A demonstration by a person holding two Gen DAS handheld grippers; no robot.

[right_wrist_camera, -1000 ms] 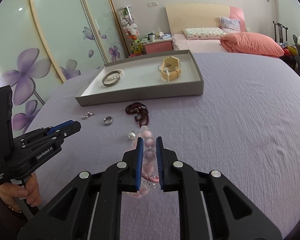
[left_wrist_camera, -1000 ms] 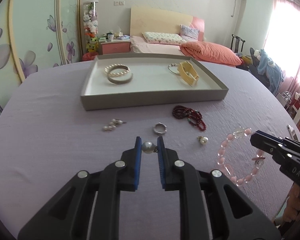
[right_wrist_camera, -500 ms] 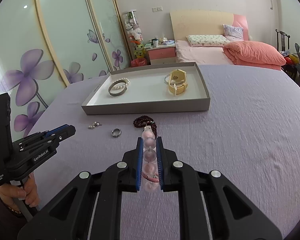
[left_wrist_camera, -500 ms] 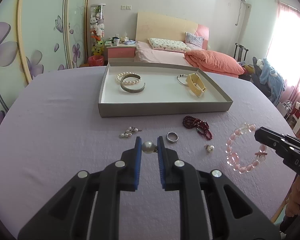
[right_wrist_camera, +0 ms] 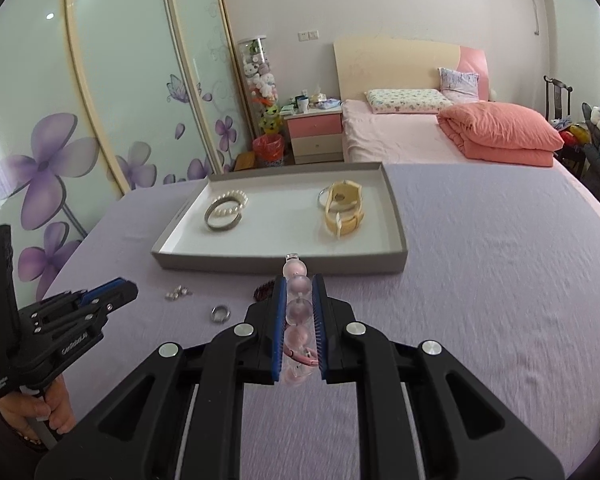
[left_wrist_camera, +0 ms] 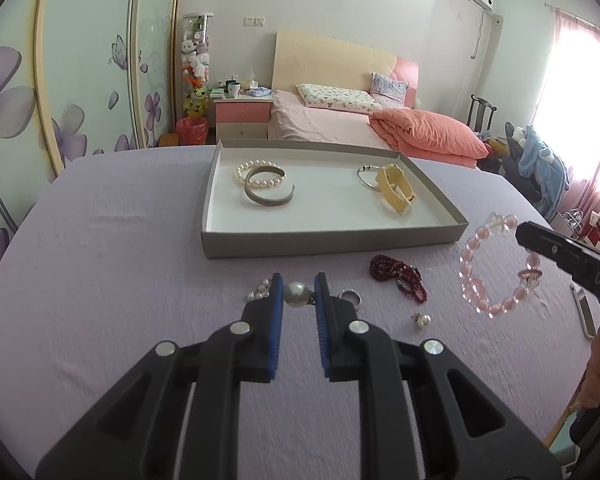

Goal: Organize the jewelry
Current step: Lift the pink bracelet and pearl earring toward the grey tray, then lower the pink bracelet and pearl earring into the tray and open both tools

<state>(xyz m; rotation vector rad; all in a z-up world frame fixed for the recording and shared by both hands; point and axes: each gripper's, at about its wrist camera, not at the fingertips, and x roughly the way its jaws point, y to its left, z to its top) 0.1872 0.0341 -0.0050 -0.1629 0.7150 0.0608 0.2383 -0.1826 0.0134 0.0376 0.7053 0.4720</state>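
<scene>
Both lifted: left hand-held gripper (left_wrist_camera: 299, 293), marked "GenRobot.AI", pinches a pearl (left_wrist_camera: 297, 294); right hand-held gripper (right_wrist_camera: 299, 308), lettered "DAS", clamps a bracelet (right_wrist_camera: 298, 312).

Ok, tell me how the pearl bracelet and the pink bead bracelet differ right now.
The pearl bracelet lies in the gray tray, while the pink bead bracelet hangs in the air from the right hand-held gripper, above the purple cloth. The pearl bracelet has small white beads; the pink bead bracelet has bigger, translucent pink ones. The pearl bracelet overlaps a silver cuff; the pink bead bracelet touches no other jewelry. Both are beaded loops.
</scene>
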